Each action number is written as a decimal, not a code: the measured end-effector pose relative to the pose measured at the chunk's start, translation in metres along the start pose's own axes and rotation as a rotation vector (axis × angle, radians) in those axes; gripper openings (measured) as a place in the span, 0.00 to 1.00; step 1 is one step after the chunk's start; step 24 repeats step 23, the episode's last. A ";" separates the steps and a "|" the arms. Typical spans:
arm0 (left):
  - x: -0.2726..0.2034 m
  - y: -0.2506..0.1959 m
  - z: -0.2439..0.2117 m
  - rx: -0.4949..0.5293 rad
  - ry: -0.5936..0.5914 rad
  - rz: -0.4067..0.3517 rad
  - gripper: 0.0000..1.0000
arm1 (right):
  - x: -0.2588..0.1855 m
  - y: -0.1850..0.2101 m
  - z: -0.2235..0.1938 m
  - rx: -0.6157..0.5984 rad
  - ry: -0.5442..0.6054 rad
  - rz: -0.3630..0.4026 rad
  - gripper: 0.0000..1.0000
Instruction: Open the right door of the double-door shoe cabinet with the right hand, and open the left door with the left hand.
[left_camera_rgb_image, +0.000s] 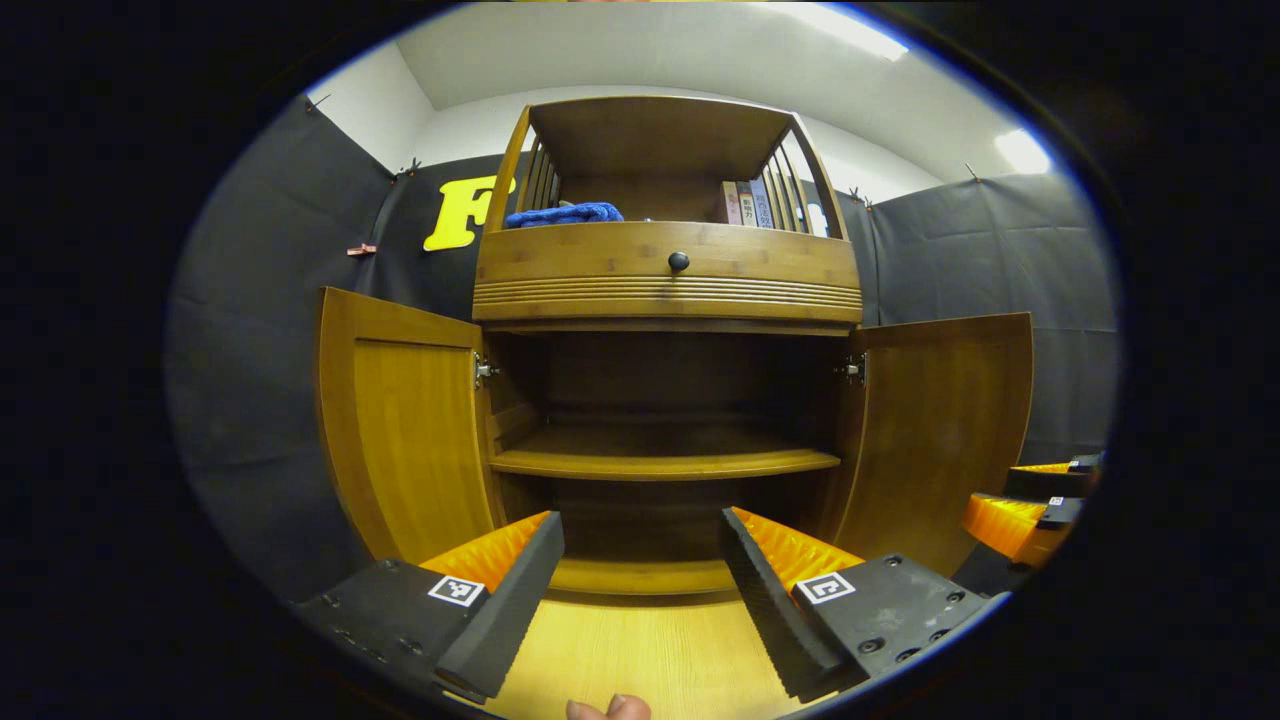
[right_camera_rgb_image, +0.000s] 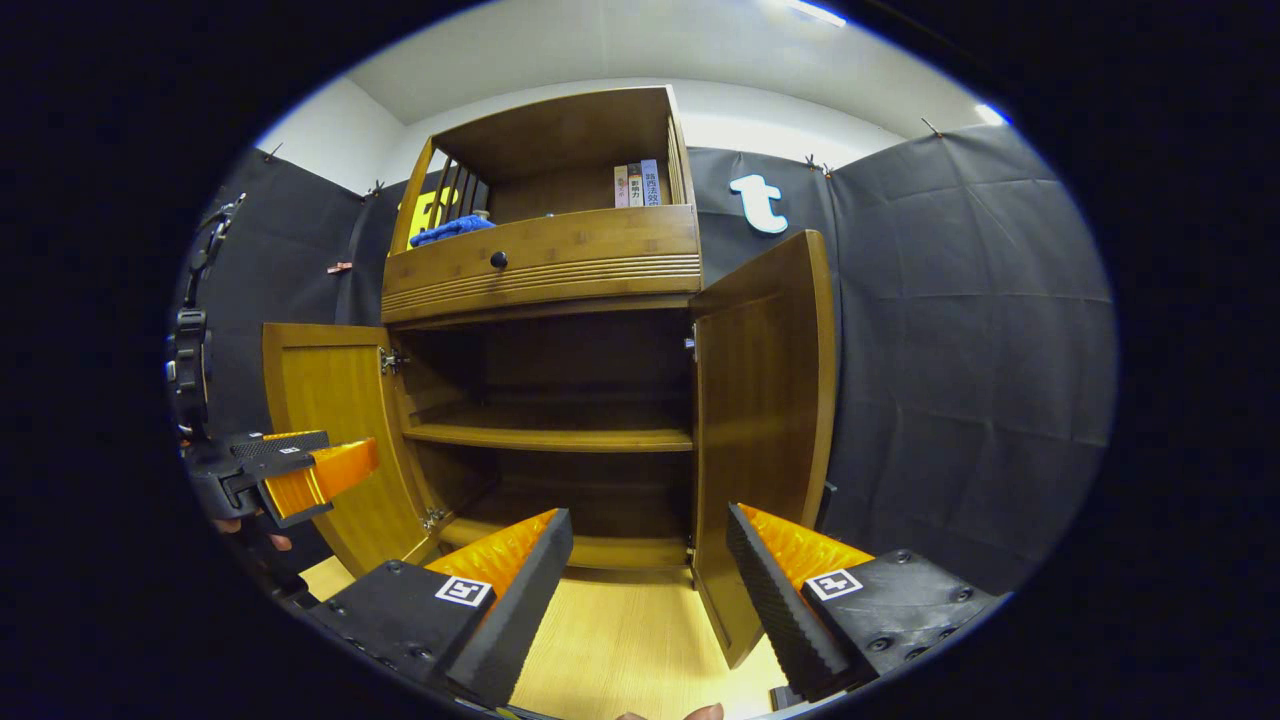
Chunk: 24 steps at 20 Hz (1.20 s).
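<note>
Both cabinet doors, left door (left_camera_rgb_image: 405, 425) at nine o'clock, right door (left_camera_rgb_image: 940, 430) at three, stand open; left gripper (left_camera_rgb_image: 640, 590) gapes empty.

the cabinet's lower compartment (left_camera_rgb_image: 650, 530) lies in deep shadow, its back unreadable. the right gripper (left_camera_rgb_image: 1030, 505) is cut off at the picture's right edge. book spines (right_camera_rgb_image: 638, 186) on top are too small to tell.

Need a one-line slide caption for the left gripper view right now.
Open left gripper faces the brown wooden double-door shoe cabinet, left door and right door both swung open.
</note>
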<state>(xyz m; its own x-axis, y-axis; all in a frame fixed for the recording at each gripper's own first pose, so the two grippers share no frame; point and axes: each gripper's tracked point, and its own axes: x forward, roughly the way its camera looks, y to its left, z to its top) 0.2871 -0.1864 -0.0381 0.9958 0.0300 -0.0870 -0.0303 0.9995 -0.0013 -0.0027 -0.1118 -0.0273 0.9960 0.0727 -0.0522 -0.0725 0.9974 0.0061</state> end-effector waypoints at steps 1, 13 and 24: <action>0.000 0.000 0.000 0.002 0.002 -0.002 0.97 | 0.000 0.000 0.000 0.002 0.000 -0.002 0.98; 0.000 0.000 0.000 0.011 0.000 -0.006 0.97 | -0.004 -0.001 0.001 0.002 0.001 -0.004 0.98; -0.001 -0.001 0.001 0.016 -0.004 -0.014 0.98 | -0.006 -0.001 0.002 0.000 -0.003 -0.007 0.98</action>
